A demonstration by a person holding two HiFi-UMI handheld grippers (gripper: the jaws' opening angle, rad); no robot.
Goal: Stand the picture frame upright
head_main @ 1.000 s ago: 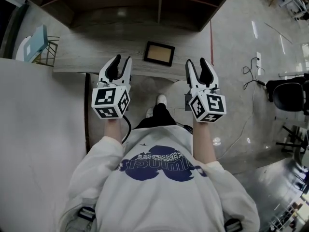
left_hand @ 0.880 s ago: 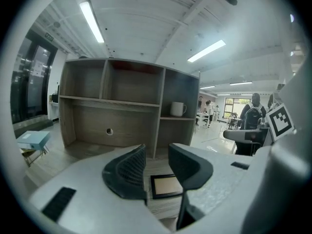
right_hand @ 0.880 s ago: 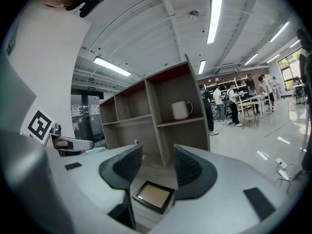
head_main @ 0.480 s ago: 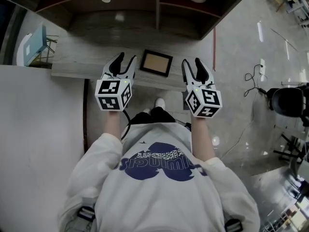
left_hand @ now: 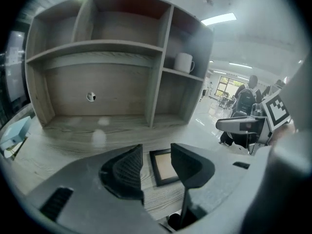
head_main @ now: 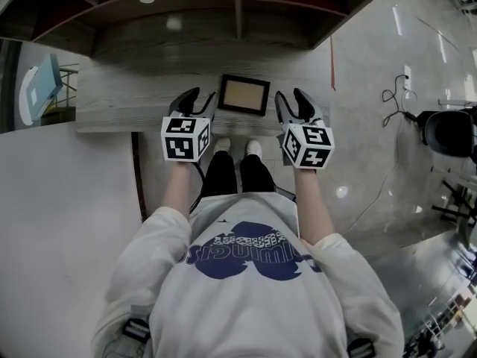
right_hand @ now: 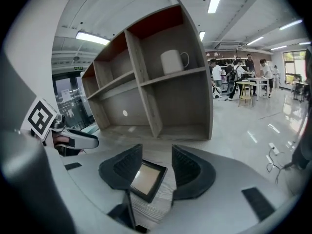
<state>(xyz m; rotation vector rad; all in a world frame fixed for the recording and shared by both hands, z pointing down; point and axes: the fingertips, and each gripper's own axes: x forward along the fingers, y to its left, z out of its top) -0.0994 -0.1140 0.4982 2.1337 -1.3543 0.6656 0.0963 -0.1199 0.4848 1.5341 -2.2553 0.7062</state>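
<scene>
- The frame (head_main: 243, 94) lies flat and face up on the desk (head_main: 127, 95). The desk's front edge runs just near of the frame, and nothing touches the frame yet.
- The left gripper (head_main: 195, 99) hangs just left of the frame. Its jaws have just been opening and now stand wide, with nothing between them; the frame only shows beyond the gap.
- The right gripper (head_main: 293, 103) hangs just right of the frame, jaws well apart and likewise empty.
- The step in hand looks like the approach, so each gripper should close in on its own side of the frame rather than come down on the glass.
- A flat frame offers little to pinch. One way is to slip a jaw tip under a side rail, lift that rail, then clamp across the border.
- The other gripper can brace the frame's far side so it pivots instead of sliding off the near edge.
- Whether a back stand exists cannot be told from here, so check before letting go.
</scene>
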